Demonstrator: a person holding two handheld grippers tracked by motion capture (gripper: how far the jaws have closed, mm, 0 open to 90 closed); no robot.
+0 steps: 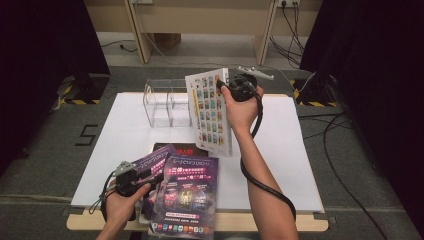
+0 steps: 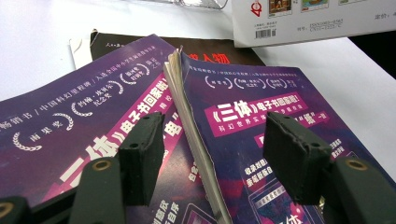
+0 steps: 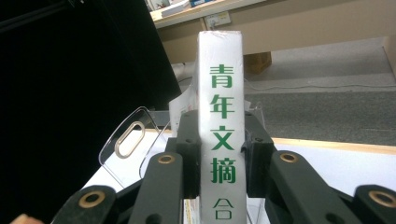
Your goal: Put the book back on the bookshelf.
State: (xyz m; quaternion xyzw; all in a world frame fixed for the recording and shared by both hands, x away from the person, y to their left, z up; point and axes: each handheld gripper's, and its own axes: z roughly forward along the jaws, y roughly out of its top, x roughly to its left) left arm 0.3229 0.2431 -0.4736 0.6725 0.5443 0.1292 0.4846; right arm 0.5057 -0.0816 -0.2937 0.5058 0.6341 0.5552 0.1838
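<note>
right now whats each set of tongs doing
Left tongs: open, jaws either side of the purple book's edge, not pressing it.
Right tongs: shut on the white book, held up by its spine.

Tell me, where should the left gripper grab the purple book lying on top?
Probably its spine edge. The top purple book lies flat over another book, its spine raised between the left gripper's open jaws. Come in low from the near edge, one jaw sliding under.

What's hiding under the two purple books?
Under the two purple books lies a dark book with red letters, flat on the white sheet. Only its top edge peeks out; the rest of its cover is hidden, and anything beneath it cannot be seen.
</note>
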